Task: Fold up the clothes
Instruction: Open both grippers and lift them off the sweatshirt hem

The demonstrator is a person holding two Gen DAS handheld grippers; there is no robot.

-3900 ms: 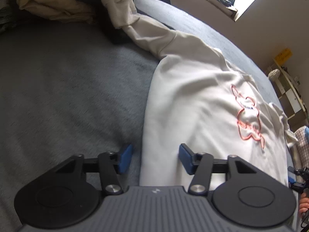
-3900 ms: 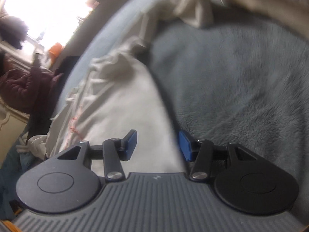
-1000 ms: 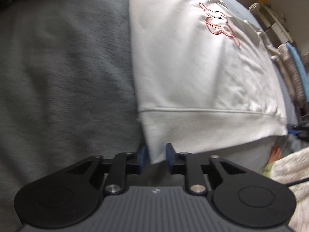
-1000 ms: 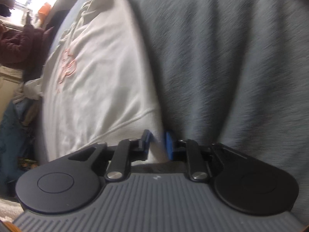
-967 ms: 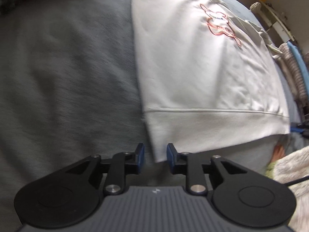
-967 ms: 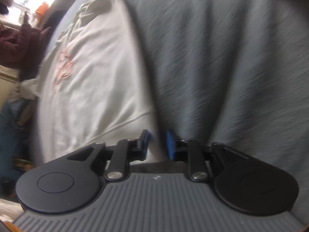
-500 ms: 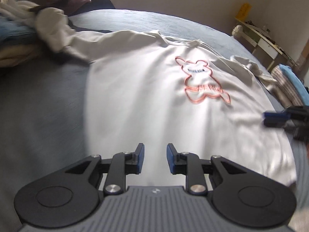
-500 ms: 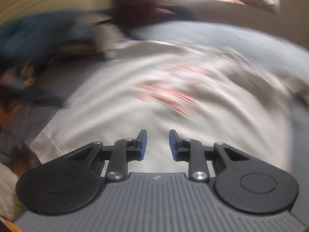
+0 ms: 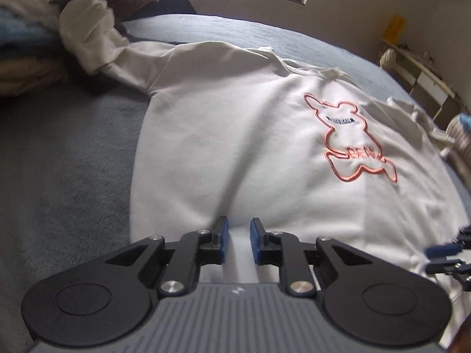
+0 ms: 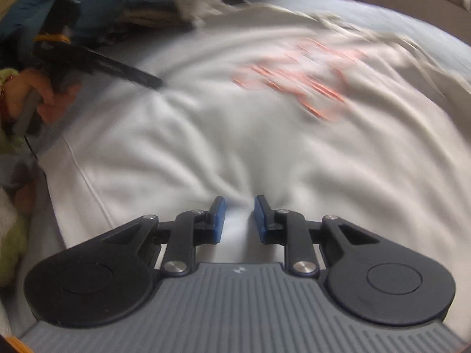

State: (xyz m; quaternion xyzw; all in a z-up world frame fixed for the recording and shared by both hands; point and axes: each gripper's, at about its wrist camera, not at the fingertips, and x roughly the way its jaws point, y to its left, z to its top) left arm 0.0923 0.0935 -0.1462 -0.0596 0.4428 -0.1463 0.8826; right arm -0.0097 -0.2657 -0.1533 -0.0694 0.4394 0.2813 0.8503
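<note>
The cream-white sweatshirt with an orange outlined bear figure on its chest lies spread front-up on the grey fleecy bed cover, laid flat so the folds can start from clean edges. One sleeve trails up to the far left into a heap of other clothes, so it has not yet been brought in.

The left tongs hang low over the lower body of the sweatshirt. Their blue pads have just drawn closer and stand a narrow gap apart, with cloth showing through the gap but nothing pinched that I can make out.

The right tongs sit over the hem side, their view blurred, jaws likewise just narrowed to a small gap and holding nothing, as far as I can tell. Both seem placed along the bottom for a grab at the fabric there.
</note>
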